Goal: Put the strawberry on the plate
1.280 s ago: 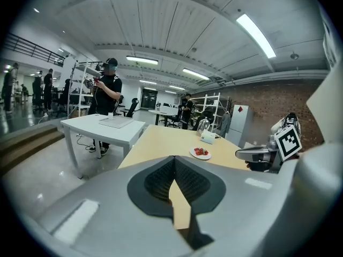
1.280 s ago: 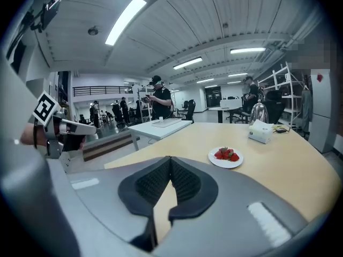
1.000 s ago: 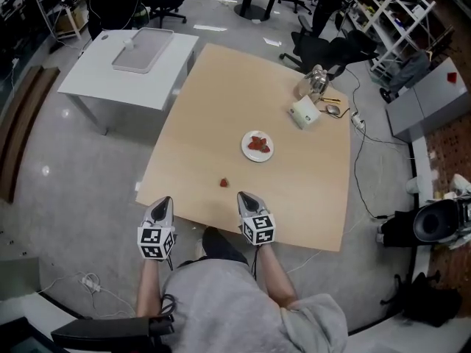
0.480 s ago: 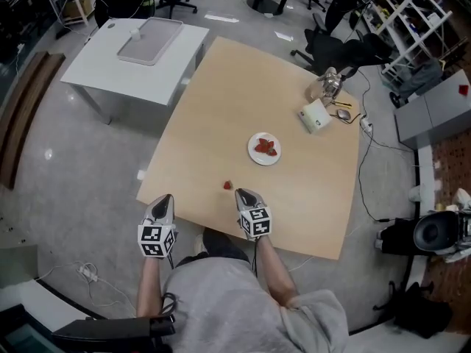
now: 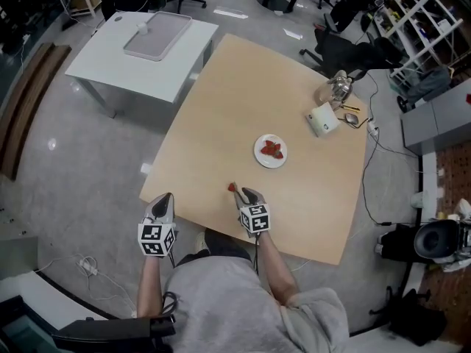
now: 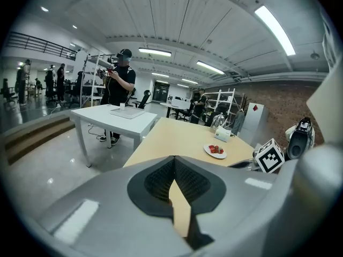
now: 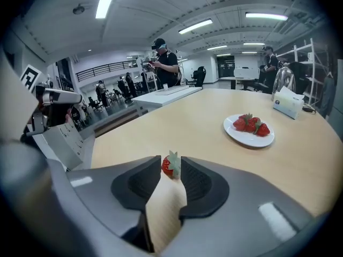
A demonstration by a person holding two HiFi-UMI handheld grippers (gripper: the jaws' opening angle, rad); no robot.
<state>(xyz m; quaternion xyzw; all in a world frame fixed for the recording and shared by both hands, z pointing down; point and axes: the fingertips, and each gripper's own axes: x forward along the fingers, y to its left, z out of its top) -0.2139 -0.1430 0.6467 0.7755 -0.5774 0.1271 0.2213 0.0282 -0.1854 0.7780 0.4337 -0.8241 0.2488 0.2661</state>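
A lone red strawberry point(image 5: 232, 187) with a green leaf cap lies on the wooden table point(image 5: 221, 109) near its front edge. My right gripper point(image 5: 246, 192) reaches it; in the right gripper view the strawberry point(image 7: 170, 166) sits at the mouth of the gripper point(image 7: 171, 160), whose jaws have just been opening and stand apart from the fruit. The white plate point(image 5: 260, 159) lies farther in, holding several strawberries point(image 5: 273, 150); the right gripper view shows this plate point(image 7: 236, 134) ahead to the right. My left gripper point(image 5: 163, 198) hangs off the table's front edge, its jaws point(image 6: 174, 158) shut on nothing.
A white box point(image 5: 324, 119) and a glass object point(image 5: 338, 87) stand at the table's far right, with cables beside them. A white table point(image 5: 110, 72) carrying a grey tray point(image 5: 157, 35) stands to the far left. A person point(image 6: 120, 84) stands behind it.
My right gripper has come forward and down to the lone strawberry, and its jaws have parted around it. The left gripper has barely shifted.
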